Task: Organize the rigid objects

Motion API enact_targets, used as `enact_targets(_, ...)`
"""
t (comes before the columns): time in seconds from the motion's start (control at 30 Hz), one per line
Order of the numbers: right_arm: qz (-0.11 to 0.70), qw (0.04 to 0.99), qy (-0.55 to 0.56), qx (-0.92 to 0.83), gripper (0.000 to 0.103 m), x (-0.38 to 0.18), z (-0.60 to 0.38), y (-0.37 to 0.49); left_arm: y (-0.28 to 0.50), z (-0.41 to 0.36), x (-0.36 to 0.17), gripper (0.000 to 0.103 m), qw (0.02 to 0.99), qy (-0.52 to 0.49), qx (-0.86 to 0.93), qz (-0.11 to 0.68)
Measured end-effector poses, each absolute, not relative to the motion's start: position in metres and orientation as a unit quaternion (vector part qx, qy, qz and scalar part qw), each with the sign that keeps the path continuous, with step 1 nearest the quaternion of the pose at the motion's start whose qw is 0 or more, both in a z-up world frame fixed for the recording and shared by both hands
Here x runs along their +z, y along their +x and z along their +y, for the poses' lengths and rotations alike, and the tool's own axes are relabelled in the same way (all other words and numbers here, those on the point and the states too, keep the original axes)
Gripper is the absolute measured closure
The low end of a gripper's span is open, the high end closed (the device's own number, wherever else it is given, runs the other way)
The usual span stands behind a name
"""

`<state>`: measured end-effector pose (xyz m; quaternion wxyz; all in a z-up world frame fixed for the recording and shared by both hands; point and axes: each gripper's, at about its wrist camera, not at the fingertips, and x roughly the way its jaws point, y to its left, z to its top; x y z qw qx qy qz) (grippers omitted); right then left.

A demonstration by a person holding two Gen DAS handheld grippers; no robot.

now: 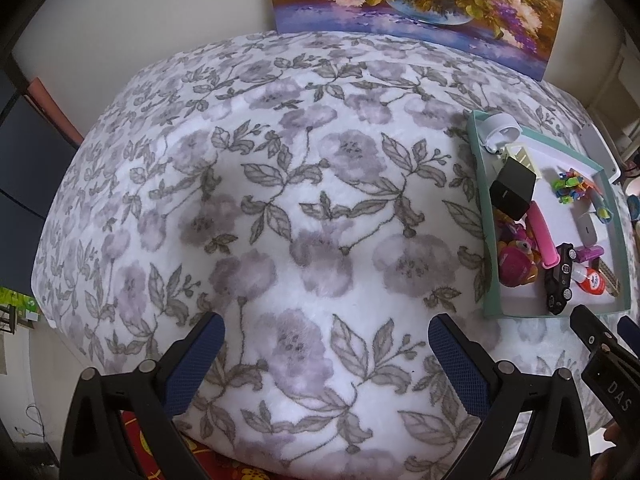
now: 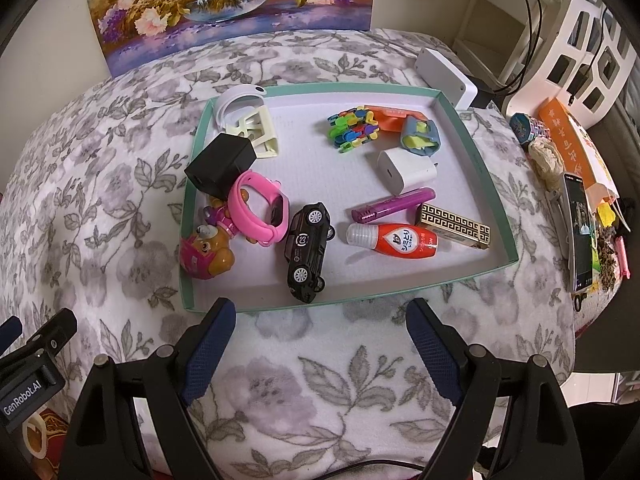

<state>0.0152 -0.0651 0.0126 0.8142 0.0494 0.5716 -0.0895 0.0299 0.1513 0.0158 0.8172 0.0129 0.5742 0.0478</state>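
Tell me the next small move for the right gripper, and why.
Probably ease the right gripper forward over the tray's near rim toward the black toy car. Its jaws are open and empty, short of the tray, and the car is the nearest item, lying almost on the gripper's line.

From my right wrist view, the tray sits on the blanket at twelve o'clock, with the painting behind it. In the tray, the toy car lies at six o'clock, the dog figure at eight, the charger block toward two and the clips at one. A phone lies outside the tray at three o'clock.
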Motion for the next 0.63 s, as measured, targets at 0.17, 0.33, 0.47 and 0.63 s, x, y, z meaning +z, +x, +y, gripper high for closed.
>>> enact_targets(0.17,0.572,0.814,0.049,-0.089,0.015,0.012,-0.066,0.015,0.030,0.151,0.016,0.000,0.817,0.012,0.048,0.575)
enact_targets(0.33,0.556,0.825,0.077,-0.062,0.015,0.016,-0.068,0.015,0.030,0.152,0.016,0.000,0.817,0.013,0.048,0.574)
enact_targets(0.47,0.519,0.849,0.071,-0.070,0.015,0.027,-0.067,0.009,0.030,0.151,0.016,0.000,0.817,0.014,0.048,0.574)
enact_targets(0.63,0.511,0.852,0.090,-0.067,0.015,0.030,-0.071,0.006,0.030,0.152,0.016,0.000,0.817,0.013,0.048,0.575)
